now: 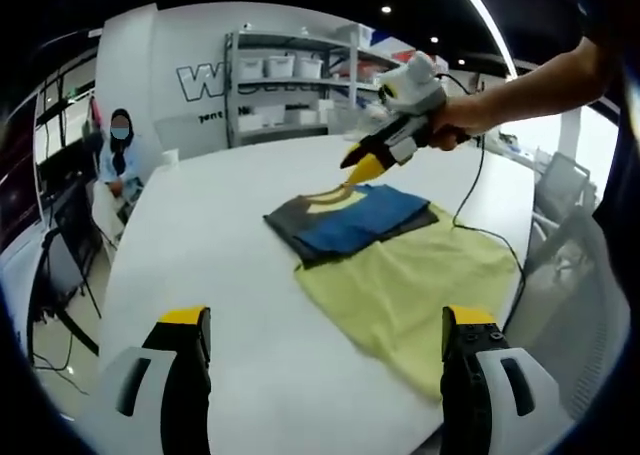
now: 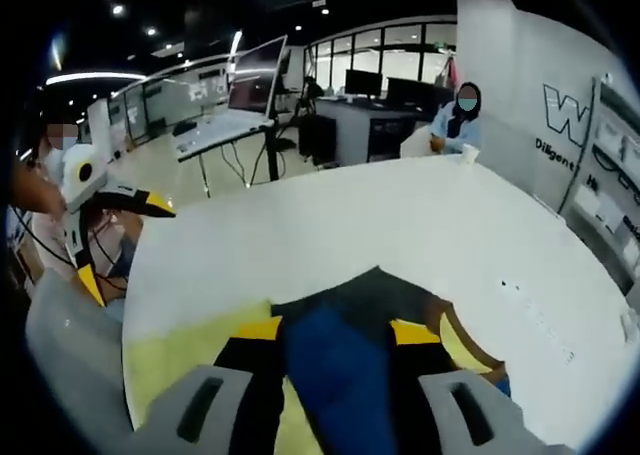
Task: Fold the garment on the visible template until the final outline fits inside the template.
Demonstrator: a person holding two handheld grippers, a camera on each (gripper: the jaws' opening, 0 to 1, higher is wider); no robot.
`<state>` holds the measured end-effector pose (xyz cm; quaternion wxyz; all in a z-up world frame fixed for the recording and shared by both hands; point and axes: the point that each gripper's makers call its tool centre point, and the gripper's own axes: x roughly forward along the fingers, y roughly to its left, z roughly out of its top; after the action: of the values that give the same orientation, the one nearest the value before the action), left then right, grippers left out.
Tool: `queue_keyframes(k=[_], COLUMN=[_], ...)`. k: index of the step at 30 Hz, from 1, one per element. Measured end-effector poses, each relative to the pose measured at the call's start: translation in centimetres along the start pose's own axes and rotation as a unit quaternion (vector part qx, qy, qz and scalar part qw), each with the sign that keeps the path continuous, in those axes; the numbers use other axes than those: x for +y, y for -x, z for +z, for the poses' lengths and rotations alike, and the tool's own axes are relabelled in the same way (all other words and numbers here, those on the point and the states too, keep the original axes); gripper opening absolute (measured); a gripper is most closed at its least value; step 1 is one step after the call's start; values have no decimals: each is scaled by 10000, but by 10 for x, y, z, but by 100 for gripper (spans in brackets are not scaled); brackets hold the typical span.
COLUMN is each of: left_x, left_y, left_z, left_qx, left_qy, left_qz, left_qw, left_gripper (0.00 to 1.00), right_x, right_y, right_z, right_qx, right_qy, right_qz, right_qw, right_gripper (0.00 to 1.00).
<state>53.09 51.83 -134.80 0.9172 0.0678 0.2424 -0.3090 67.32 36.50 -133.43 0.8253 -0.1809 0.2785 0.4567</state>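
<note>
White tabletop [image 1: 230, 265] is being shown stretching across an open office, with metal shelving [image 1: 300, 80] of white bins standing against the far wall and a seated person [image 1: 118, 155] waiting at the far left edge. Near the middle of the tabletop a yellow-green template sheet [image 1: 420, 285] is lying flat, and a folded garment [image 1: 350, 220], blue and dark grey with a yellow collar band, is resting partly on the sheet's far corner and partly on the bare surface beside it.

Left tongs [image 1: 325, 365] are being held wide open above the near tabletop, well apart from the garment, with nothing between the jaws.

Right tongs [image 1: 362, 167] are being held by a hand [image 1: 465, 115] over the garment's far edge, yellow tips pointing down at the collar; whether cloth is being pinched cannot be told. In the right gripper view, the right tongs [image 2: 335, 395] are being seen with jaws spread apart and the garment [image 2: 340, 365] lying between them, while the left tongs [image 2: 110, 225] are appearing at the left edge.
</note>
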Motion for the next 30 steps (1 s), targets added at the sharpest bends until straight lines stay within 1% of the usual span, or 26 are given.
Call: queue_keyframes(k=[7, 15, 17, 19, 23, 26, 30], left_x=[-4, -13, -15, -18, -22, -24, -27], left_y=[-4, -8, -8, -9, -10, -9, -9], left_z=[1, 4, 5, 4, 3, 4, 3], left_qx=[13, 11, -6, 4, 19, 4, 26], left_qy=[-58, -121, -111, -124, -146, -138, -174], left_qz=[-87, -212, -226, -250, -288, -312, -333], left_qw=[9999, 9997, 9997, 9996, 9995, 9994, 9993], left_gripper=[99, 99, 99, 99, 99, 99, 99], right_x=[-2, -1, -1, -1, 3, 3, 5], right_y=[19, 41, 48, 55, 64, 71, 81], right_z=[0, -8, -10, -14, -26, -35, -47], right_qx=[-102, -149, -205, -258, -246, -241, -276], right_qy=[72, 202, 197, 152, 198, 142, 53], right_qz=[-4, -85, -115, -139, -144, -171, -201], right_qw=[9999, 9996, 9995, 9995, 9994, 9995, 9994], right_gripper=[40, 41, 41, 42, 45, 46, 51])
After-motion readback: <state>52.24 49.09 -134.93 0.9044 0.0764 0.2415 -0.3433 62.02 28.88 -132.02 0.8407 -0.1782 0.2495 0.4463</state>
